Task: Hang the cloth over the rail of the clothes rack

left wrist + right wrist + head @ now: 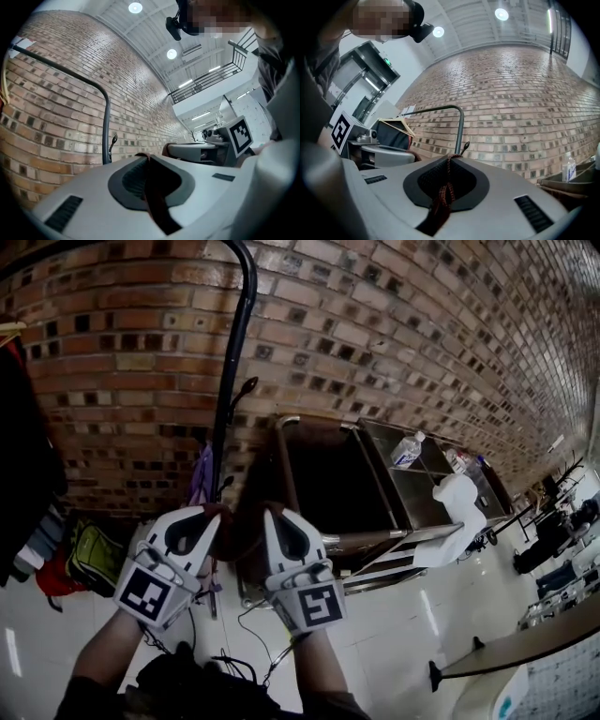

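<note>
Cloth: one dark reddish-brown cloth (240, 538) was held in the air, gathered between the two grippers in front of the rack's upright. No part of it was laid on the rail.
Left gripper: the left gripper (208, 519) was clenched on one edge of the cloth, and a dark fold was seen pinched between its closed jaws.
Right gripper: the right gripper (274, 519) was likewise clamped on the cloth, with a twisted reddish strand nipped along its jaw line.
Rail: the black rail (56, 68) of the clothes rack (228, 409) was seen above and beyond the jaw tips. It ran along the brick wall (394, 324) and was bent down into the upright at its end.
Step in hand: the cloth was judged to be on its way up to the rail, with the hanging itself not yet done.
How it is best done: the grippers should be drawn apart so that the cloth is spread. Both should be raised clear above the rail and carried across until the cloth's middle is over the rail. The cloth should be lowered before either grip is released.
Risk: if it is released off-centre, the cloth could be dragged off by its heavier side.
Count: one cloth, two grippers and one rack with one rail were counted. Also counted were one wooden hanger (393, 125) with a dark garment, and one clear bottle (406, 450) by the wall-side edge of the metal trolley (420, 495).
</note>
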